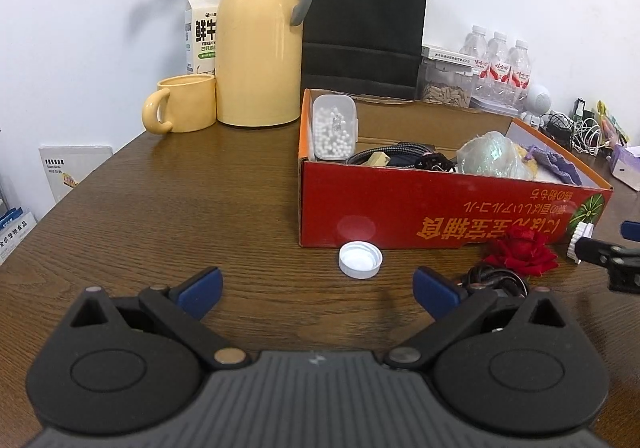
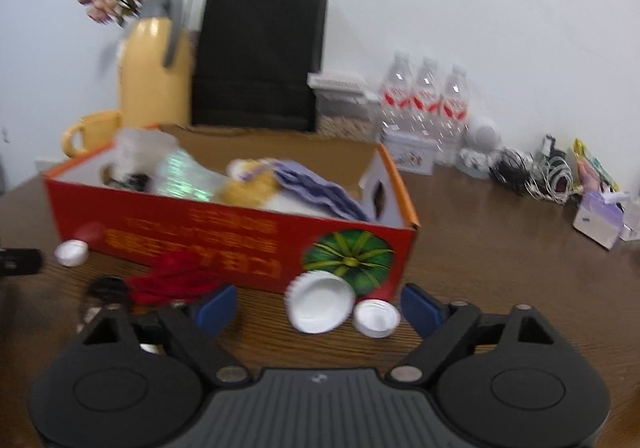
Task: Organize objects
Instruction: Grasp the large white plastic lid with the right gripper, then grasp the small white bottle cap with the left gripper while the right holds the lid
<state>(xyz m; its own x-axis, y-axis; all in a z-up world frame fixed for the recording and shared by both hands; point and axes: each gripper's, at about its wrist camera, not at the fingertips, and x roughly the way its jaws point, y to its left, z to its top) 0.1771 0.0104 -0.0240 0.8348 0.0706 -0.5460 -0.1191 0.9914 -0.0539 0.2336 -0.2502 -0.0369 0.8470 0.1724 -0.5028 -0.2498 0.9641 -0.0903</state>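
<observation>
One red box (image 1: 400, 208), lengthwise left-right.

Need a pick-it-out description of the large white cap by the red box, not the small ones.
Find the red cardboard box on the wooden table, then its near corner printed with a green pumpkin. The large white cap leans there. It is bigger than the small cap beside it and has a scalloped, crimped rim.

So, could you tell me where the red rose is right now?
The red rose lies on the table against the red box's front wall, right of the white cap.
</observation>
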